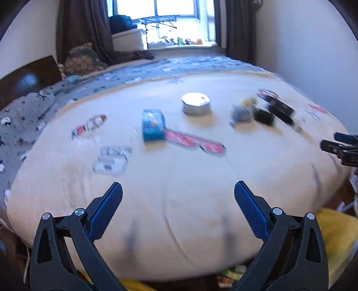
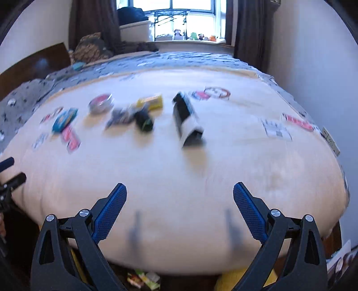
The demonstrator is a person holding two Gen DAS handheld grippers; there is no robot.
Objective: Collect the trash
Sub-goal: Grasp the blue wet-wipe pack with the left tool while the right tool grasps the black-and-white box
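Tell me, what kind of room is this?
Most likely a bedroom. A big bed with a cream cover fills the view, a dark headboard stands at its left, and a curtained window with little toys is behind.

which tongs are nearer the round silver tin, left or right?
Left, marginally. The left tongs sit open almost straight below the round silver tin; the right tongs are off to its right, with the tin up-left.

Daylight from overexposed window (image 1: pixel 154 9), motion blur, fisheye-curved dark corners
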